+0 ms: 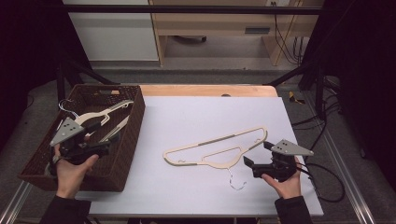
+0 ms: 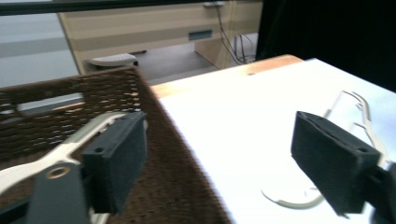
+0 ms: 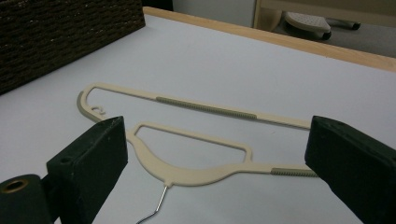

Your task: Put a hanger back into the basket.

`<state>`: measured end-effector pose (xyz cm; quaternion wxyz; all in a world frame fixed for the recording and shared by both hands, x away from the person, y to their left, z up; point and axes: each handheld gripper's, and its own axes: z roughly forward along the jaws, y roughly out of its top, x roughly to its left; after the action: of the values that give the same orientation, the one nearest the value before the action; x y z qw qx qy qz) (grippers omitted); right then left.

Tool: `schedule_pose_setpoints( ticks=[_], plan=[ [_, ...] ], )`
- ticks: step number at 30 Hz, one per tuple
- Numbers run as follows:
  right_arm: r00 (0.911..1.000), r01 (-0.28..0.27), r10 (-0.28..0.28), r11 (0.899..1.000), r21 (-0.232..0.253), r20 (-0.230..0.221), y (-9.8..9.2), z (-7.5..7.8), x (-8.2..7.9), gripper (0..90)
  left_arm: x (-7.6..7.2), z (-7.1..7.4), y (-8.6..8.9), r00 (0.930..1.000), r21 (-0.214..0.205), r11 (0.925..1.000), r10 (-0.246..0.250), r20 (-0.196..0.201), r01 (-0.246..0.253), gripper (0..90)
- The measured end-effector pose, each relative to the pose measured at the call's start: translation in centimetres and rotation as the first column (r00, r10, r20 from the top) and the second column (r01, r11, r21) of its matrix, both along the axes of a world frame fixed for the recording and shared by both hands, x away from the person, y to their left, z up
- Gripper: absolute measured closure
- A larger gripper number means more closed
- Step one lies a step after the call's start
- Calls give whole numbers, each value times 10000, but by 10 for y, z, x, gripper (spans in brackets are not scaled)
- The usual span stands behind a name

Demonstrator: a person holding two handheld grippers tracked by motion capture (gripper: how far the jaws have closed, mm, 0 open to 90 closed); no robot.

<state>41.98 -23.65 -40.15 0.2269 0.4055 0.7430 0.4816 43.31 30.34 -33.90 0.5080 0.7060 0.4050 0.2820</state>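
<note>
A cream plastic hanger (image 1: 219, 147) with a wire hook lies flat on the white tabletop (image 1: 196, 112). My right gripper (image 1: 256, 155) stands open just right of it, and in the right gripper view its jaws (image 3: 215, 163) frame the hanger (image 3: 205, 108) without touching it. A second cream hanger (image 1: 105, 114) rests in the dark wicker basket (image 1: 130, 135) at the left. My left gripper (image 1: 106, 136) hovers over the basket, open with nothing between its pads (image 2: 116, 158). In the left gripper view that hanger (image 2: 70, 144) lies behind the left jaw.
The basket wall (image 2: 177, 154) runs along the left side of the white sheet. A wooden table edge (image 1: 210, 89) lies at the back, with cabinets (image 1: 210, 23) beyond. Black frame posts and cables (image 1: 322, 177) stand at the right.
</note>
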Motion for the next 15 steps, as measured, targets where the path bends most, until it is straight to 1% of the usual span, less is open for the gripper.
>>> schedule_pose_setpoints(
  ticks=[1,3,5,8,11,12,15],
  plan=[
    [10000,-14,14,10000,-9,6,0,0,0,62,-1,-1,-6,10000,75,10000,-14,-25,14,147],
    [10000,-85,85,10000,1,8,0,0,0,62,-3,-4,-13,9996,-62,9997,-231,-143,231,129],
    [10000,-89,89,10000,-18,4,0,-1,-1,61,-5,-7,-20,9988,-115,9990,-428,-224,426,114],
    [9999,-167,167,9998,49,-24,1,-1,-2,61,-7,-10,-30,9969,-5,9972,-750,-231,750,112],
    [9999,-139,139,9999,5,-49,2,-2,-3,60,-9,-13,-42,9921,132,9922,-1237,-229,1240,111],
    [9998,-174,173,9998,-84,-56,2,-2,-3,60,-10,-14,-45,9898,134,9900,-1402,-236,1406,111],
    [9998,-170,167,9996,-206,-149,4,-4,-3,61,-12,-18,-54,9841,191,9841,-1759,-237,1763,111]
  ],
)
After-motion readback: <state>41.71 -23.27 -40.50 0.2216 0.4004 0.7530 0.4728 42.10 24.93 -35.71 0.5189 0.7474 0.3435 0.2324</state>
